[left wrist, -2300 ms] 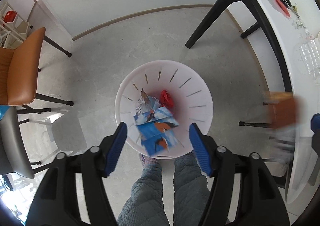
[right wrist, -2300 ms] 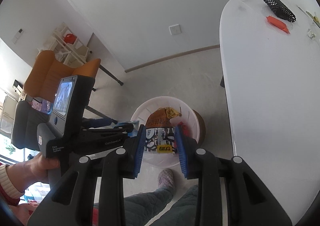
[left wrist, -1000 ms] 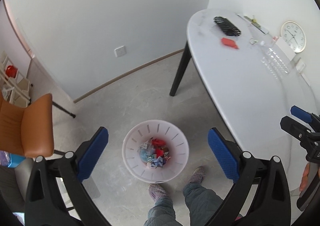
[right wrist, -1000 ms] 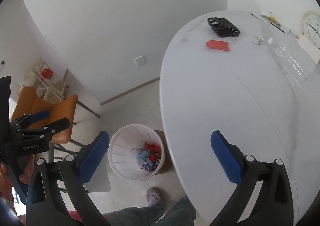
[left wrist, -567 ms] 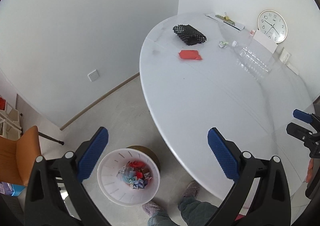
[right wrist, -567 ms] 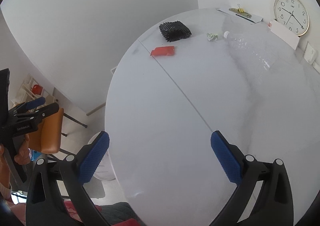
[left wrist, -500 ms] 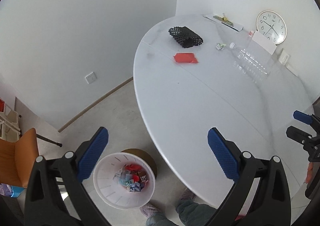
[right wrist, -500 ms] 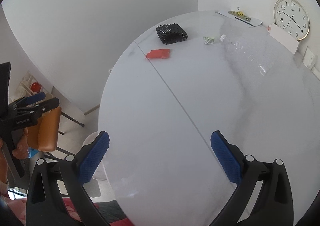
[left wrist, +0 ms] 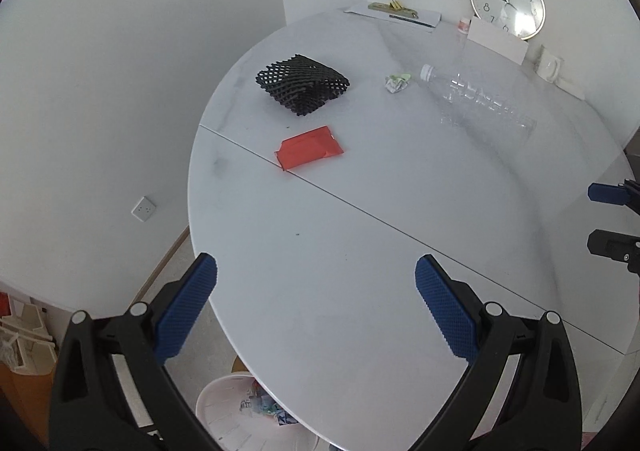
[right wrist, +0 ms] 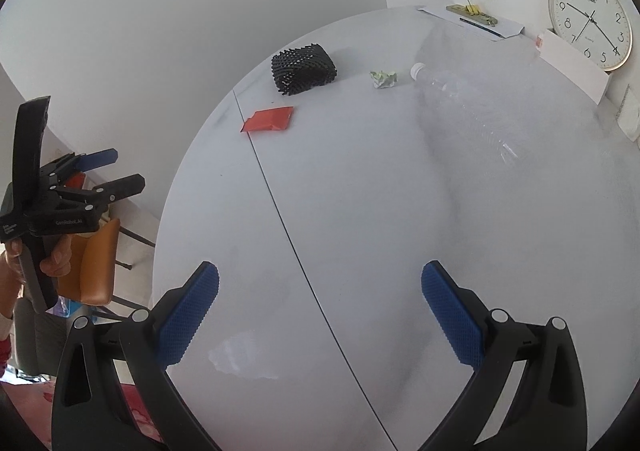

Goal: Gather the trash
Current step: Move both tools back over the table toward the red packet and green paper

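Your left gripper stands wide open and holds nothing, above the near edge of the white table. Your right gripper is likewise spread wide and empty over the tabletop. Trash remains on the table, in the upper half of the left wrist frame: a red wrapper left of centre, a black mesh sleeve above it, a crumpled paper scrap right of the mesh, and a clear plastic bottle lying on its side at upper right. The white bin shows at bottom centre, partly under the table edge, with trash inside.
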{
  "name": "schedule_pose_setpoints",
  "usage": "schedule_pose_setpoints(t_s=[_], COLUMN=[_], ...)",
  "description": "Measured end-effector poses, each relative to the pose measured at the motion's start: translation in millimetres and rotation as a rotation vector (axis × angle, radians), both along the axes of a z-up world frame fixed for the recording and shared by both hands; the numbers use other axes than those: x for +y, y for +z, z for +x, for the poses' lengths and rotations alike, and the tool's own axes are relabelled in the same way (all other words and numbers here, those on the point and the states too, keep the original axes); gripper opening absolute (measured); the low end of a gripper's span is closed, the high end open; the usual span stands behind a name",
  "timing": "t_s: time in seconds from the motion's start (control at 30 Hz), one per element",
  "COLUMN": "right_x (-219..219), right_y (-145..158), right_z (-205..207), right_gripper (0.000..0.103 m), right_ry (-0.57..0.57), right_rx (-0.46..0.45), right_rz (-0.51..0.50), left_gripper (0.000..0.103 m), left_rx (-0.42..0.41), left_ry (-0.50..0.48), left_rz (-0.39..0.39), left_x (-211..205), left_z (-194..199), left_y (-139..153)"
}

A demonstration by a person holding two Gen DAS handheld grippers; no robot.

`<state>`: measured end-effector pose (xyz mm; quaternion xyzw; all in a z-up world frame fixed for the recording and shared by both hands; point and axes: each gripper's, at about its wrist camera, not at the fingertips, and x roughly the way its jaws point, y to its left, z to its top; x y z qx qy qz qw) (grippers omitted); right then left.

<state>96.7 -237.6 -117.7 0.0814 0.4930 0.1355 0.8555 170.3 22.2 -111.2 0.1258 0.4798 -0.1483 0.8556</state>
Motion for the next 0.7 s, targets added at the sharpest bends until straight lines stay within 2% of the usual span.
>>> schedule_pose_setpoints(t_s=[0.23,0.37,0.5,0.6,0.7], right_x=[2,5,9,12,13], right_y=[-9,-22,-38,-50,-60], right_z=[78,128,172,198,223], right_gripper=[0.101,0.101,0.101,0.101,0.101], right_ry=[-0.047,-0.073,-0.078,-0.069,-0.054], right_rx=[0.021,0.045,0.068,0.088,0.095], right_rz=[0.033,0.027,-0.010,-0.036,-0.055], left_gripper=[0.095,0.095,0.095,0.095,0.095], left_rx=[0.038,-0.008,-0.043,-0.027,-0.006], left_ry=[-0.112,-0.187,-0.348,-0.471,-0.549], left_rz=[0.030,0.061,0.103,0.127,0.126], left_x=[-12,-18,-30,-39,-44], left_z=[88,131,159,171,181], left_y=[-40,-56,-73,-90,-101])
